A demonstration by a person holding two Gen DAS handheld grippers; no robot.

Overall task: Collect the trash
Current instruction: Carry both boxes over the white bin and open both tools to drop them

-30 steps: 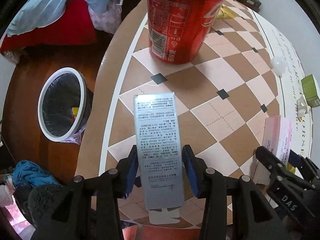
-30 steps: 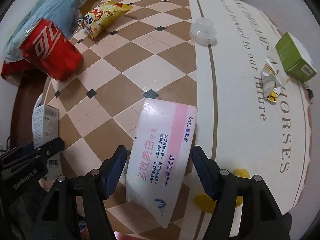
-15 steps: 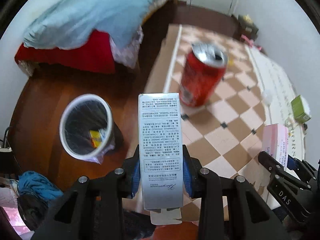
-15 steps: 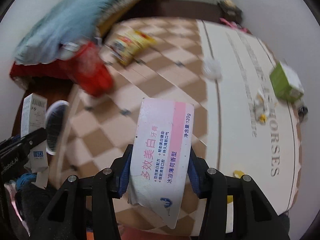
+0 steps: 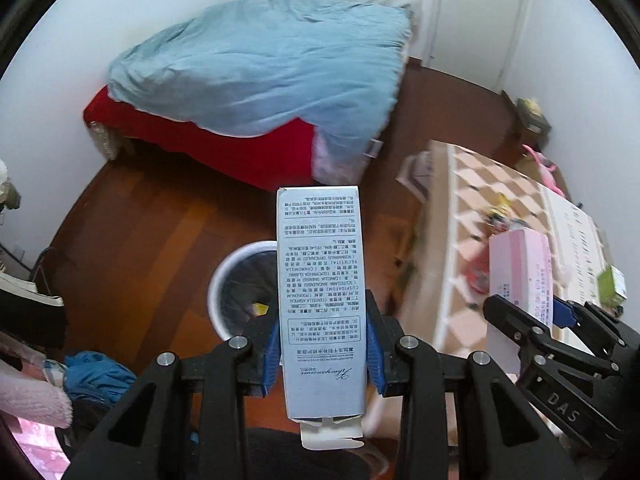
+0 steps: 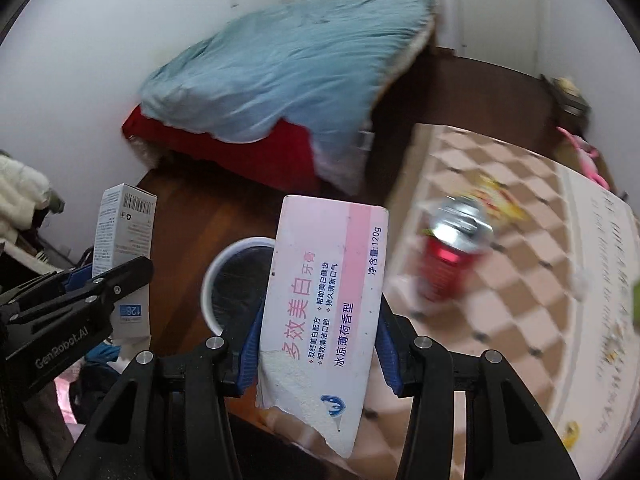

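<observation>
My left gripper (image 5: 322, 350) is shut on a tall grey-blue carton (image 5: 318, 264), held upright in front of the white-rimmed trash bin (image 5: 232, 280) on the floor. My right gripper (image 6: 316, 350) is shut on a pink and white toothpaste box (image 6: 324, 280), which covers part of the same trash bin (image 6: 224, 268). The toothpaste box (image 5: 520, 272) and the right gripper (image 5: 552, 320) show at the right of the left wrist view. In the right wrist view the grey-blue carton (image 6: 122, 236) and the left gripper (image 6: 88, 284) appear at the left. A red can (image 6: 448, 256) stands on the checkered table (image 6: 520, 280).
A bed with a light blue duvet (image 5: 272, 64) and red sheet (image 5: 224, 148) stands behind the bin. A yellow snack packet (image 6: 496, 196) lies on the table, and a green box (image 5: 612, 284) sits at its right side. Blue cloth (image 5: 96, 376) lies on the wooden floor at the left.
Both grippers shut on their boxes, lifted them off the table and swung left toward the bin. The table and can have slid to the right of both views.
</observation>
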